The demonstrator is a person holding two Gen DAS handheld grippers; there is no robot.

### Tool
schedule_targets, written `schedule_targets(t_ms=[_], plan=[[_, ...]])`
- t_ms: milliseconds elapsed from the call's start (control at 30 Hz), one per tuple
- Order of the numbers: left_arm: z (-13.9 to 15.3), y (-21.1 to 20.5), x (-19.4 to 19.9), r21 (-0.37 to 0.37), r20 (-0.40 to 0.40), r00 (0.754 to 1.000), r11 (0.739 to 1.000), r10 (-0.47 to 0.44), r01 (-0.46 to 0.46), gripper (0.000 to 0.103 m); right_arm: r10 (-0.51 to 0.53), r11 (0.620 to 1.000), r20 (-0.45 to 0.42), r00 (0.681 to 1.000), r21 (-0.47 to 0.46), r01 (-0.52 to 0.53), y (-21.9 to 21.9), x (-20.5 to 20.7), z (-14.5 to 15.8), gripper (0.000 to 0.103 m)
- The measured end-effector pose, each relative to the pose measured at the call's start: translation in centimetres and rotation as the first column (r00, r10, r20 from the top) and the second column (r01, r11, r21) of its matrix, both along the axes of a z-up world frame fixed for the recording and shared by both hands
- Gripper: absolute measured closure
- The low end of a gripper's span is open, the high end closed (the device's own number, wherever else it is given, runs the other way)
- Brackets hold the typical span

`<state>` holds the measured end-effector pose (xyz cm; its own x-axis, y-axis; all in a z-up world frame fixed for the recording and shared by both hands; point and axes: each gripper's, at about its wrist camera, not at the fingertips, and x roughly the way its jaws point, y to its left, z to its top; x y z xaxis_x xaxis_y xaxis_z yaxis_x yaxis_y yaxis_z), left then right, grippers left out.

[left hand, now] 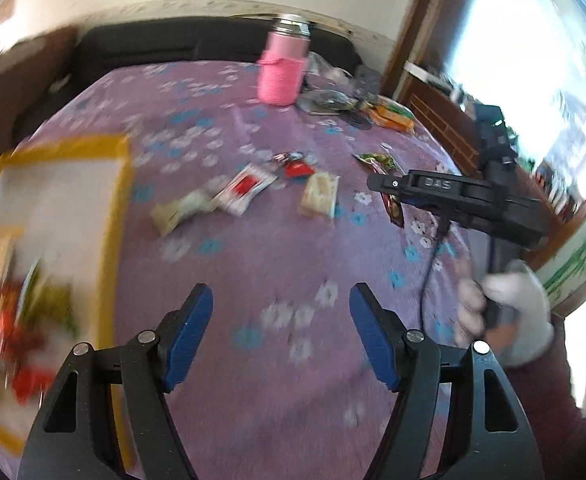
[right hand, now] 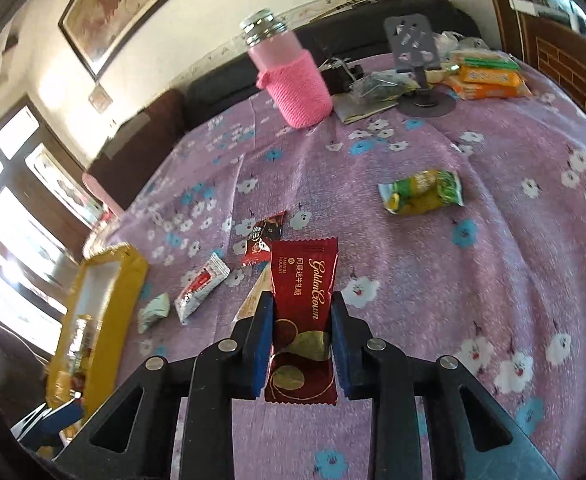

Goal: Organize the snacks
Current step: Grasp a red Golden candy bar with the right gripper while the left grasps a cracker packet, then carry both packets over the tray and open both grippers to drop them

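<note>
Your biggest risk is the carry to the yellow box (right hand: 105, 280): it sits well off to the left on the bench (right hand: 413, 280), and the loose snacks lie between it and you. Sweep low and the hanging wrapper could drag the white-and-red sachet (right hand: 201, 288) or the dark red packet (right hand: 263, 236) across the cloth.

Next is the grip itself. Your right claw (right hand: 303, 336) is closed on the red nougat bar (right hand: 303, 312), pads pressing its two long edges about halfway along. The foil looks slick and soft to me, so a quick swing could let it slide or twist out.

Smaller still: your left claw (left hand: 281, 336) hangs open and empty over bare cloth just right of the box (left hand: 119, 184), and that view is blurred. Both claws heading for the box could crowd each other.

The bar stands lengthwise between the right pads, its top end poking out beyond the tips and its bottom end hanging back below them. The green-yellow pack (right hand: 423, 192) lies well apart to the right.
</note>
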<state>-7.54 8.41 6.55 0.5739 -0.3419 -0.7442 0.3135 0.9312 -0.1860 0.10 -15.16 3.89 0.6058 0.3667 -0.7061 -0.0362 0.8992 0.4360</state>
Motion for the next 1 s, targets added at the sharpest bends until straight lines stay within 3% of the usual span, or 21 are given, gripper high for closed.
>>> schedule_targets(t_ms=[67, 300, 433, 467, 567, 733, 833, 1000], plan=[[-0.7, -2.6, 2.2, 0.072, 0.005, 1.0, 0.997, -0.031, 0.03, 0.033, -0.016, 0.999, -0.004, 1.0, 0.039, 0.016, -0.9, 0.1, -0.2, 0.075], [-2.8, -8.9, 8.7, 0.182, -0.025, 0.994, 0.977, -0.111, 0.113, 0.034, -0.052, 0.987, -0.019, 0.998, 0.151, 0.054, -3.7, 0.5, -0.6, 0.075], [-4.3, -11.4, 11.8, 0.25, -0.043, 0.991, 0.959, -0.124, 0.131, 0.055, -0.065, 0.978, -0.042, 0.997, 0.197, 0.072, -4.7, 0.7, -1.3, 0.075], [-4.7, -11.7, 12.3, 0.262, -0.046, 0.991, 0.956, -0.123, 0.131, 0.056, -0.067, 0.975, -0.049, 0.997, 0.21, 0.076, -4.9, 0.9, -1.4, 0.075], [-5.5, -12.2, 13.4, 0.257, -0.073, 0.987, 0.954, -0.143, 0.157, 0.056, -0.066, 0.972, -0.053, 0.996, 0.222, 0.076, -5.1, 0.9, -1.5, 0.075], [-5.7, -12.8, 13.9, 0.258, -0.047, 0.987, 0.952, -0.156, 0.163, 0.053, -0.061, 0.972, -0.05, 0.997, 0.223, 0.071, -5.0, 1.2, -1.5, 0.075], [-5.4, -12.7, 13.6, 0.248, -0.046, 0.988, 0.956, -0.151, 0.157, 0.072, -0.056, 0.974, -0.056, 0.997, 0.218, 0.067, -4.8, 1.2, -1.7, 0.075], [-4.9, -11.8, 12.2, 0.228, -0.03, 0.991, 0.965, -0.129, 0.133, 0.072, -0.046, 0.978, -0.061, 0.997, 0.202, 0.058, -4.3, 1.3, -2.0, 0.075]])
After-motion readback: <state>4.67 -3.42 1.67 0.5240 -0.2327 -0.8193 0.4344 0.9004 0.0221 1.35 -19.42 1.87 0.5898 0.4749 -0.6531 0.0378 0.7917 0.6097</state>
